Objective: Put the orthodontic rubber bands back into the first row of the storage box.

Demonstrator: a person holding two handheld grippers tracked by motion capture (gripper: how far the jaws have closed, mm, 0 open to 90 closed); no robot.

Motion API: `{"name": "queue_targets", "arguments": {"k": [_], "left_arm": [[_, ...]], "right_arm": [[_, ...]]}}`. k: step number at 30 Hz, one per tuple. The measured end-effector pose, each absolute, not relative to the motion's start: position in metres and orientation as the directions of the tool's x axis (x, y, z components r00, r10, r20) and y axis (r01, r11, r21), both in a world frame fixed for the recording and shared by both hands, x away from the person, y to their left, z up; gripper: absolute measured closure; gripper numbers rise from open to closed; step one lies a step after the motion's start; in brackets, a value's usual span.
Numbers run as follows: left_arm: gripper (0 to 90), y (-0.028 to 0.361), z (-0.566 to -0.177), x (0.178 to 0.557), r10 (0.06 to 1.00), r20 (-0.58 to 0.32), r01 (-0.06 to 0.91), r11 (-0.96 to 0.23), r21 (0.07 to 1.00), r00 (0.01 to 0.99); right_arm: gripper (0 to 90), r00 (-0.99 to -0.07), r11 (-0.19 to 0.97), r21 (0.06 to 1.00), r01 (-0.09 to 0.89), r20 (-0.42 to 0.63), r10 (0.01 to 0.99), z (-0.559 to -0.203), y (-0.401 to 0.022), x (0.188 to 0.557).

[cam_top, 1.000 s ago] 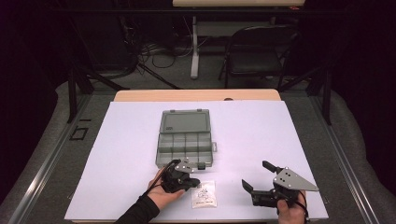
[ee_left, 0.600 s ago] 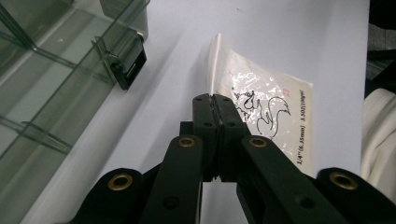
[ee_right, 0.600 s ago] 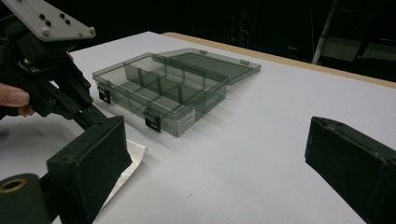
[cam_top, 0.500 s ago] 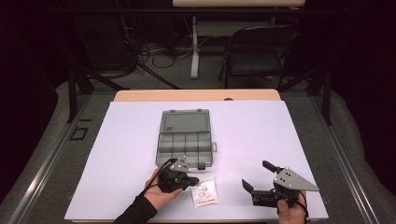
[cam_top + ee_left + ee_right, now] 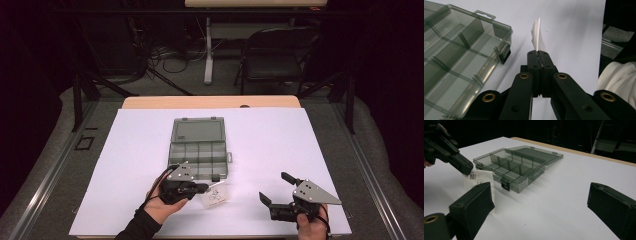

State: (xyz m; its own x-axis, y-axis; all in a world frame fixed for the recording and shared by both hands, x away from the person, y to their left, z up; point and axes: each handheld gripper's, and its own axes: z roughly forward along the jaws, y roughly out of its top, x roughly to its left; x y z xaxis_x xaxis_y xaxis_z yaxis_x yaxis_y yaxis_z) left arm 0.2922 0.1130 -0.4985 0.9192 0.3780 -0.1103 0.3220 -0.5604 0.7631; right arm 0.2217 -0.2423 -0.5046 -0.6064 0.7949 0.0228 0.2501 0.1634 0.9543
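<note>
The left gripper (image 5: 202,188) has its jaws pressed tight on the top edge of a small white packet (image 5: 216,194), which hangs tilted just in front of the near right corner of an open grey compartment box (image 5: 199,147) on a white table (image 5: 130,150). The right gripper (image 5: 276,188) rests at the near right, well apart, jaws spread wide and holding nothing
</note>
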Motion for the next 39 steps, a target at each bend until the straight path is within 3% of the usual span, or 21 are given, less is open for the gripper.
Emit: {"name": "queue_targets", "arguments": {"k": [24, 39], "left_arm": [[89.6, 0.167, -0.465, 0.302, 0.507, -0.071, 0.327, -0.436, 0.839, 0.859], [89.6, 0.179, -0.456, 0.315, 0.547, -0.052, 0.325, -0.416, 0.85, 0.836]], "right_arm": [[5.4, -0.603, 0.16, 0.955, 0.251, 0.025, 0.797, -0.505, -0.243, 0.222], [5.7, -0.602, 0.164, 0.953, 0.254, 0.023, 0.798, -0.505, -0.243, 0.222]]}}
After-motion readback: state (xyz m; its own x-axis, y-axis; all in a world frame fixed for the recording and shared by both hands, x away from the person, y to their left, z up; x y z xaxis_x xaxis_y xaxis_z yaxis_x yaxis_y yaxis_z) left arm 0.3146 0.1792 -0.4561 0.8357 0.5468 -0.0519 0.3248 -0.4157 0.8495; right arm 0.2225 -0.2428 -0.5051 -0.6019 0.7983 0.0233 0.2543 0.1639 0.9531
